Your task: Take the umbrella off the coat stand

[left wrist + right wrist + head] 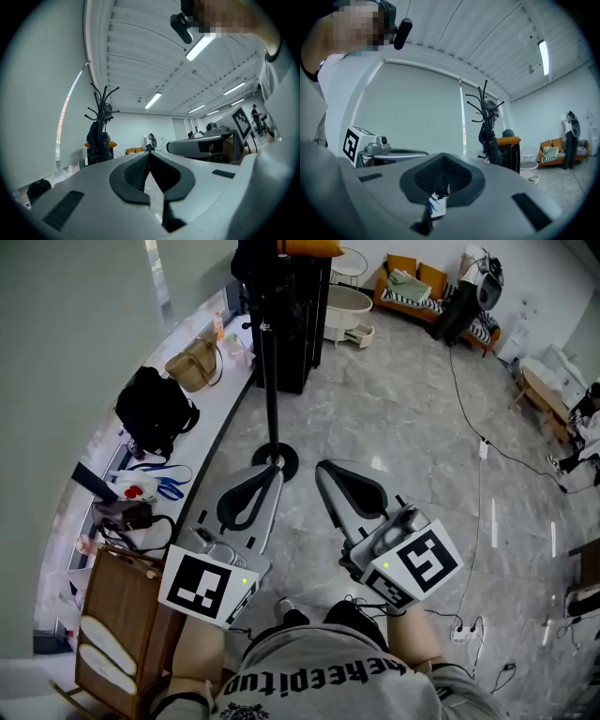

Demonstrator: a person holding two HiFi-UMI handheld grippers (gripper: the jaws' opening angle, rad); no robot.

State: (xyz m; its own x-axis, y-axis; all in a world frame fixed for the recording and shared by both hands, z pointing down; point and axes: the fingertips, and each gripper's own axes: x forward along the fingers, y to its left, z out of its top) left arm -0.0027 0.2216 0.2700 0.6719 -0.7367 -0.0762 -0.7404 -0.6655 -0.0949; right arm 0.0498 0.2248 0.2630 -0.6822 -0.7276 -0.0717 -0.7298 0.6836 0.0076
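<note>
A black fabric backpack (153,409) is sitting on the long white ledge (221,418), and a tan leather handbag (194,363) is resting further along it. A brown wooden crate (117,610) is standing at the ledge's near end. A thin black cable (456,390) is trailing across the grey marbled floor (394,399) near an orange sofa (410,277).

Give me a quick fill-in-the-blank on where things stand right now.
1. The left gripper and right gripper both have jaws ___, with nothing held.
2. The coat stand rests on a ___ base.
3. The black bag lies on the ledge to the person's ___.
Missing words: shut; round; left.
</note>
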